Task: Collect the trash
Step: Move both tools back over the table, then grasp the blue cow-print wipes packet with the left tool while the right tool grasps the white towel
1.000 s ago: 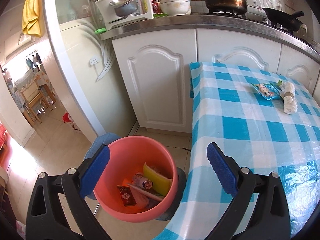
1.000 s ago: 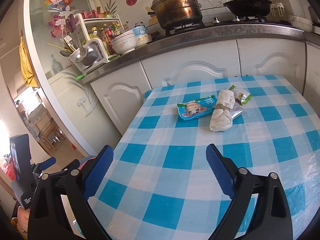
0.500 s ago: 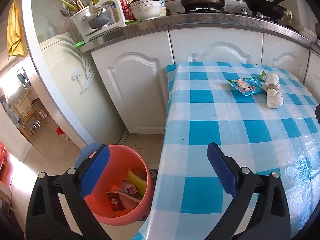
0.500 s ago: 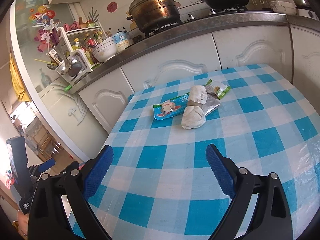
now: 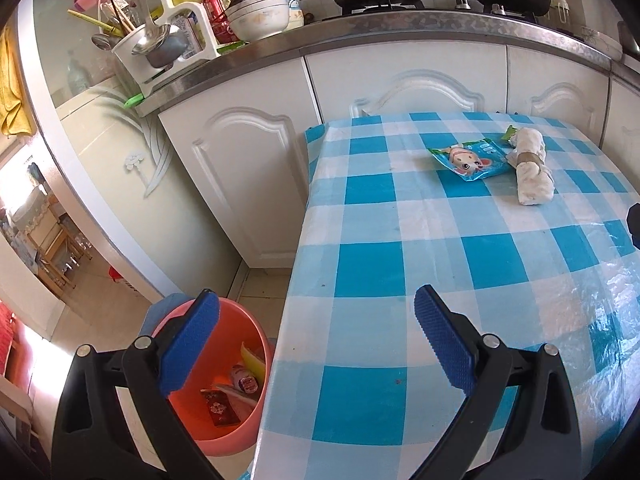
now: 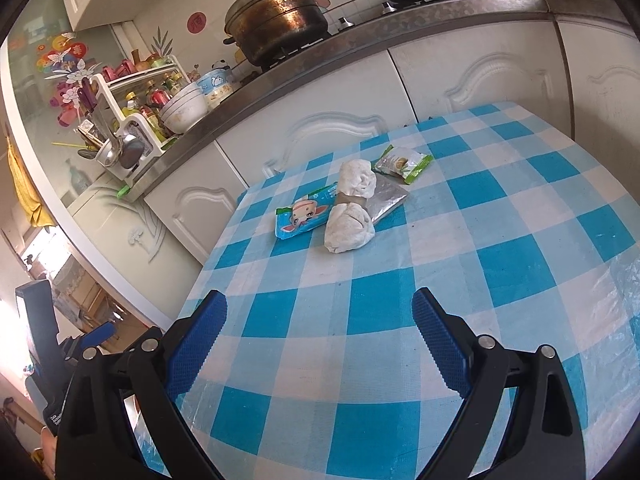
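Currently left hand-held gripper [image 5: 316,334] held spread and empty above worktop [image 5: 400,272] edge; right hand-held gripper [image 6: 320,330] likewise spread, nothing pinched. Task judged partly done: several wrappers already seen inside pink bin [image 5: 224,380] on floor beside worktop. Left to collect, far across checked cloth: blue snack packet [image 6: 306,216], white paper wad [image 6: 352,216] partly overlapping it, silver pouch [image 6: 386,200] under wad, green wrapper [image 6: 404,162] just beyond. Path unobstructed; cabinets [image 5: 256,168] behind.
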Demonstrator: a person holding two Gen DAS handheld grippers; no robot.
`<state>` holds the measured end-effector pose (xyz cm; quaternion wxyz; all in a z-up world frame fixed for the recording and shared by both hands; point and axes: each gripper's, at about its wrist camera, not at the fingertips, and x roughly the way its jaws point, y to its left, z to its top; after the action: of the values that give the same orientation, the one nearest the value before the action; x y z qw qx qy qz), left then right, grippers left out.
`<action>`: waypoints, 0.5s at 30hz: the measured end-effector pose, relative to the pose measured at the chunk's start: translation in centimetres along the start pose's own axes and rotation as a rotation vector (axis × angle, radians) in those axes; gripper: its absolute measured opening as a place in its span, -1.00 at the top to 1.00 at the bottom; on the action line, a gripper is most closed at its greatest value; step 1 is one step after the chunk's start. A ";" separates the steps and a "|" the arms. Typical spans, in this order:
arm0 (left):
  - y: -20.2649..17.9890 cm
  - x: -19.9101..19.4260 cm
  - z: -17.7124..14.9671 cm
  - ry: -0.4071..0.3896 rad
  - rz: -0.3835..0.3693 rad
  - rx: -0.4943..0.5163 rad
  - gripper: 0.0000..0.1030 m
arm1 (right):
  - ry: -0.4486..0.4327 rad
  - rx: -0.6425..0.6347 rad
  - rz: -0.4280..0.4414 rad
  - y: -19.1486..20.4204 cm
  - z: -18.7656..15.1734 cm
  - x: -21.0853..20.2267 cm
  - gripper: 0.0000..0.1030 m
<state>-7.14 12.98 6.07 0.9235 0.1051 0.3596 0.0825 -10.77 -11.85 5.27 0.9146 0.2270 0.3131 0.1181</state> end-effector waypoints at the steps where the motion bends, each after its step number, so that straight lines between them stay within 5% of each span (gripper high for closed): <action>1: -0.2 0.1 0.1 0.002 -0.008 0.001 -0.91 | 0.005 0.008 0.003 -0.3 0.0 0.1 -0.81; 9: -2.2 1.4 2.8 -0.018 -0.117 -0.007 -0.91 | 0.014 0.094 -0.002 -3.8 0.5 0.6 -0.81; 15: -5.4 4.2 7.1 -0.014 -0.290 -0.017 -0.91 | 0.019 0.144 0.009 -5.8 1.0 0.7 -0.81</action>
<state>1.18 7.84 7.04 0.9290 0.0448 0.3640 -0.0494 -9.11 -16.99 2.78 0.8924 0.2926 0.3282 0.1014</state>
